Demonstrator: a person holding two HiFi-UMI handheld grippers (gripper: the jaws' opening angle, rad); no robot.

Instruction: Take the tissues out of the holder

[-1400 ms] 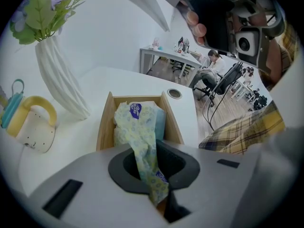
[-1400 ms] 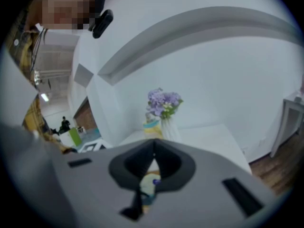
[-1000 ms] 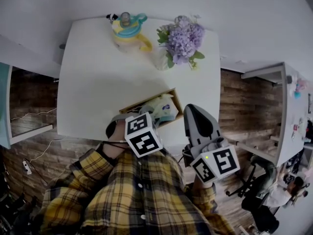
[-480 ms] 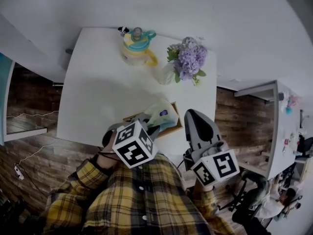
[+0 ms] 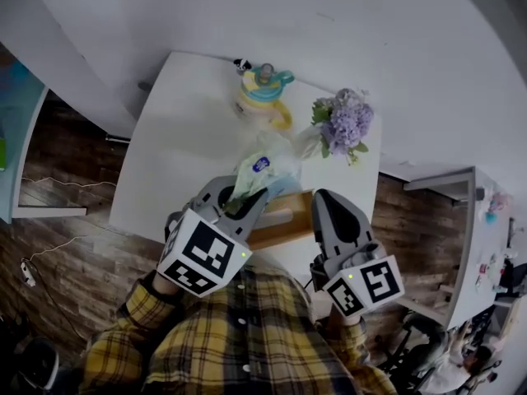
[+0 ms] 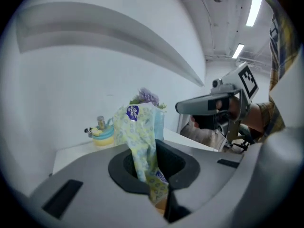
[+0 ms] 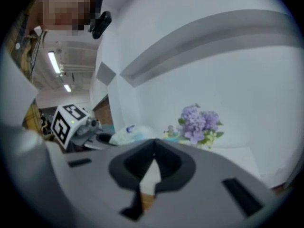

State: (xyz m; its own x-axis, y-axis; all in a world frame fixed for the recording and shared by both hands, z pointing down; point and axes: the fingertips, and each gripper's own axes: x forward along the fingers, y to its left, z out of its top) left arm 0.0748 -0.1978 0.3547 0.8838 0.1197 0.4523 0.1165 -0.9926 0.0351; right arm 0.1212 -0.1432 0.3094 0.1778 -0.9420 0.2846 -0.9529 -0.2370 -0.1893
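White table (image 5: 165,155) is filling the middle of the head view. Over its 6 o'clock edge the left gripper (image 5: 244,202) is clamping its jaws on the tissue pack (image 5: 262,167), which is sticking out toward 12 o'clock. At 3 o'clock of it the right gripper (image 5: 327,197) is hovering, jaws together and nothing between them. Between the two grippers the wooden holder (image 5: 284,223) is sitting. Purple flowers (image 5: 342,122) are standing at 2 o'clock of the pack, and a cup (image 5: 263,97) at 12 o'clock.

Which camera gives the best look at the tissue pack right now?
The left gripper view: the tissue pack stands centered, pinched in the left gripper. The head view shows it small, above the wooden holder. The right gripper view catches a blurred bit.
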